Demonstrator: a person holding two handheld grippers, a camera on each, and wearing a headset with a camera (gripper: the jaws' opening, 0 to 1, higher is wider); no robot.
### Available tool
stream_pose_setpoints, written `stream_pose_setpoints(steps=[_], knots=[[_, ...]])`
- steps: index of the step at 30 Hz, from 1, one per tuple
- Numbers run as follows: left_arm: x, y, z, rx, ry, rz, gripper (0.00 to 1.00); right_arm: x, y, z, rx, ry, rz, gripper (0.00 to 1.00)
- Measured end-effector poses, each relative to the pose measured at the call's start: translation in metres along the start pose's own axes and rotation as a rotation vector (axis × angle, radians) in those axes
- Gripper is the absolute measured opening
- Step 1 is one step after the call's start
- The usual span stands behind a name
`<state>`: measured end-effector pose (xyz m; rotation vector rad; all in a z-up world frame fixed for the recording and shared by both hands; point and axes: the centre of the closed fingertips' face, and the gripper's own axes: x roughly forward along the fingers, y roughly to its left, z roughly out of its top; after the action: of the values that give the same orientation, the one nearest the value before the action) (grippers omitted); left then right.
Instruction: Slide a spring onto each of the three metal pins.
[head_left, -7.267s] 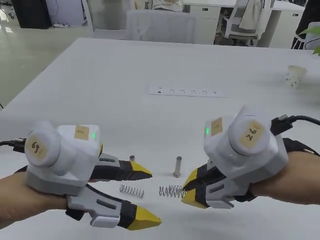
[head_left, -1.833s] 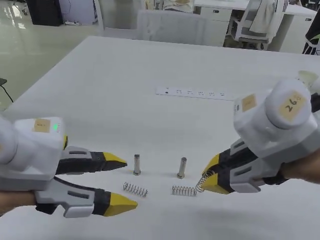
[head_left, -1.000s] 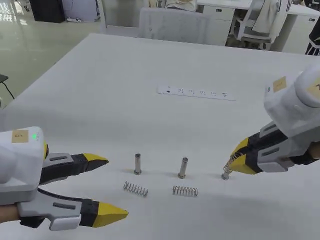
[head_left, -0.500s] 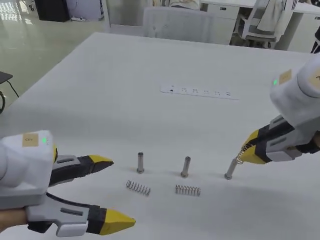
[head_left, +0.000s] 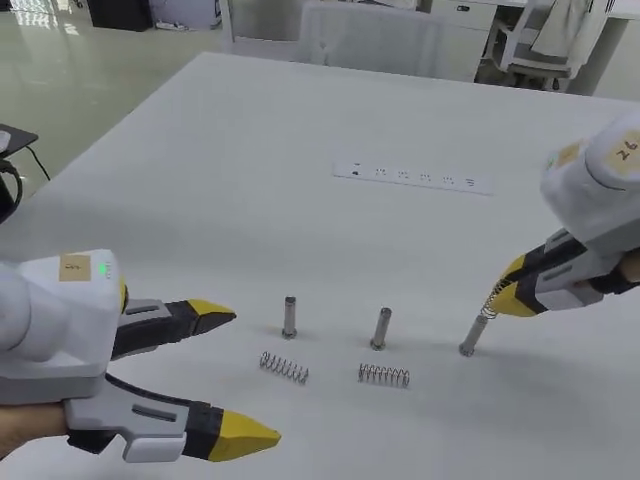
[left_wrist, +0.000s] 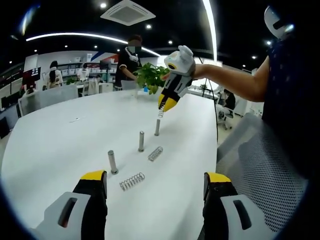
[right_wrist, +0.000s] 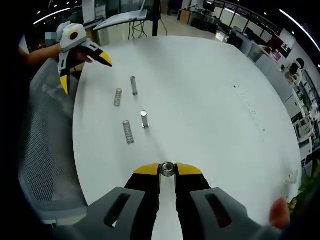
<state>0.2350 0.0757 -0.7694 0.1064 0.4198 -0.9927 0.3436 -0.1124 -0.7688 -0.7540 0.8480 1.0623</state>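
**Spring at the tip of the 3rd pin, 2 springs loose on the table**

A broad white table takes up most of the head view, matte and bare apart from a flat white power strip lying well beyond the work. Behind the far edge stands a pale chair, with a glossy floor off to the left. The left gripper view shows an open office under bright ceiling strips, a leafy green plant past the table and a grey mesh chair close by. At the table's far edge in the right gripper view sits a small pale object, possibly a paper cup; it is too small to tell what is in it.

3 metal pins stand in a row near the front edge: the left pin, the middle pin and the right pin. 2 springs lie flat just in front of them, one spring before the left pin, the other spring before the middle pin, neither touching its pin.

The right gripper has its yellow tips pinched on a 3rd spring, whose lower end meets the top of the right pin. The left gripper hovers left of the row, jaws spread wide and holding nothing.
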Motion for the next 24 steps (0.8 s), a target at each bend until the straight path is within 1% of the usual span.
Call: stream_pose_setpoints(steps=[13, 24], knots=[[0.0, 0.0, -0.001, -0.001, -0.002, -0.005, 0.75, 0.01, -0.002, -0.004, 0.011, 0.014, 0.011, 0.08], [-0.001, -0.001, -0.001, 0.0, -0.002, -0.004, 0.74, 0.026, 0.0, -0.01, 0.017, 0.041, 0.022, 0.08]])
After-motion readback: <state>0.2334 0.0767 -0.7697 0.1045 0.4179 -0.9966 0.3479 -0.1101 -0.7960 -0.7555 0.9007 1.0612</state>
